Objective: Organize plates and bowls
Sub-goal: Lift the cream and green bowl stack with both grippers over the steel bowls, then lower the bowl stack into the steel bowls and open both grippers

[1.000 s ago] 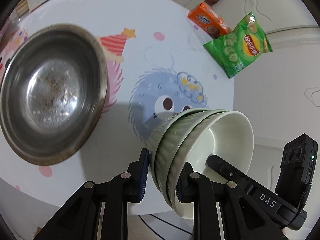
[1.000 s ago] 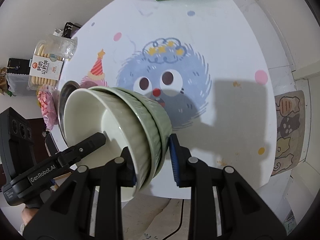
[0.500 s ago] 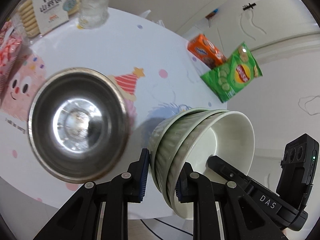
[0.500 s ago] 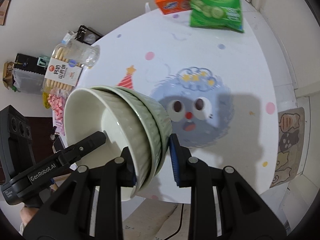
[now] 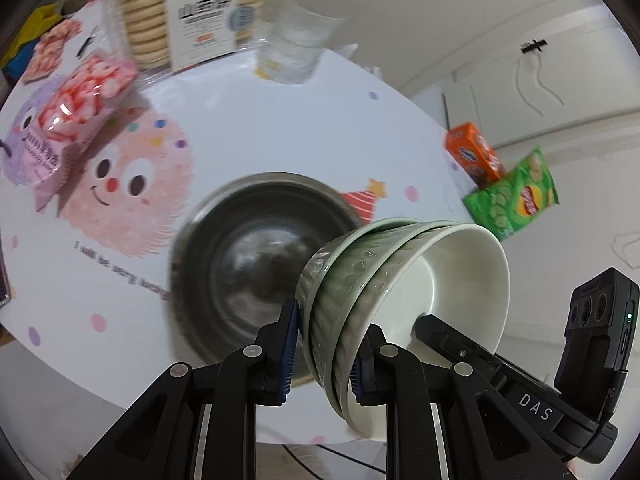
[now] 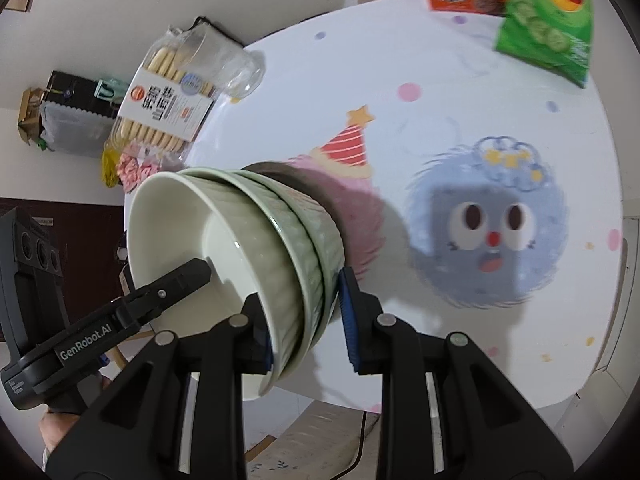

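A stack of nested green ribbed bowls (image 5: 400,300) hangs tilted above the round white table (image 5: 280,128), and both grippers hold it. My left gripper (image 5: 326,356) is shut on the stack's rim, one pad outside and one inside. My right gripper (image 6: 306,332) is shut on the opposite rim of the same bowls (image 6: 248,248). Each gripper shows in the other's view, with a finger reaching into the top bowl. A wide steel bowl (image 5: 248,264) sits on the table just behind and below the stack, partly hidden by it.
At the table's far side stand a biscuit pack (image 5: 200,12), a glass (image 5: 292,52) and a pink candy bag (image 5: 76,108). An orange box (image 5: 474,158) and a green chips bag (image 5: 516,196) lie at the right edge. The table's near edge runs under my grippers.
Both grippers have carried the bowl stack across the table, from above the blue monster print to the steel bowl, which now lies right behind the stack. The grips have not changed.
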### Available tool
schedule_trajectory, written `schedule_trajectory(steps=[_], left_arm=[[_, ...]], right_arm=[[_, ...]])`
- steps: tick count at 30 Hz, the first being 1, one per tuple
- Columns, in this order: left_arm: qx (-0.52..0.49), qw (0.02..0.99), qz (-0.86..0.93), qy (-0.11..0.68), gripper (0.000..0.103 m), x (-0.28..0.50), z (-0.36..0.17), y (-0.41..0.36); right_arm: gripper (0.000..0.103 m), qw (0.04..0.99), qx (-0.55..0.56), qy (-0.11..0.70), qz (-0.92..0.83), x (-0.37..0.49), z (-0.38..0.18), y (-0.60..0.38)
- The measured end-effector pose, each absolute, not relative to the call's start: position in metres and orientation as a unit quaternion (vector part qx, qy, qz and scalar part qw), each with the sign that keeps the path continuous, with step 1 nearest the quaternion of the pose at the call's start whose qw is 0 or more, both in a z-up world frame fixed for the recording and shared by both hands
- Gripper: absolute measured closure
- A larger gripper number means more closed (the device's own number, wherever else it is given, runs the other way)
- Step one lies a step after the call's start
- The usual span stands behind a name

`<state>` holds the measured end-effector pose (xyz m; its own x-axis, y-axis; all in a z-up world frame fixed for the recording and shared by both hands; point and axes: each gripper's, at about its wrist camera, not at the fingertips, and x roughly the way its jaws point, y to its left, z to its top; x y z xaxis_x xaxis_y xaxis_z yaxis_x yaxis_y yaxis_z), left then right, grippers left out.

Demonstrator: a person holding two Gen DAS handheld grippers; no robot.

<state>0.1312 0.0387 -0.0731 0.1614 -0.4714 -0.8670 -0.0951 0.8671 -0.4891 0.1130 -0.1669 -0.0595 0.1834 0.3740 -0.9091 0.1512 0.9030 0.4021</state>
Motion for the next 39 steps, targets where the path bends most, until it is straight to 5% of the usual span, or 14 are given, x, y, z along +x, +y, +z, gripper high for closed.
schedule_trajectory(steps=[14, 39], left_arm=[[-0.217, 0.71, -0.113, 0.661, 0.082, 0.155, -0.129, 0.072], [-0.212, 0.702, -0.122, 0.669, 0.082, 0.168, -0.155, 0.064]], right_arm=[[0.074, 0.709, 0.219, 0.667, 0.068, 0.129, -0.12, -0.123], [0.074, 0.708, 0.206, 0.675, 0.038, 0.135, -0.139, -0.125]])
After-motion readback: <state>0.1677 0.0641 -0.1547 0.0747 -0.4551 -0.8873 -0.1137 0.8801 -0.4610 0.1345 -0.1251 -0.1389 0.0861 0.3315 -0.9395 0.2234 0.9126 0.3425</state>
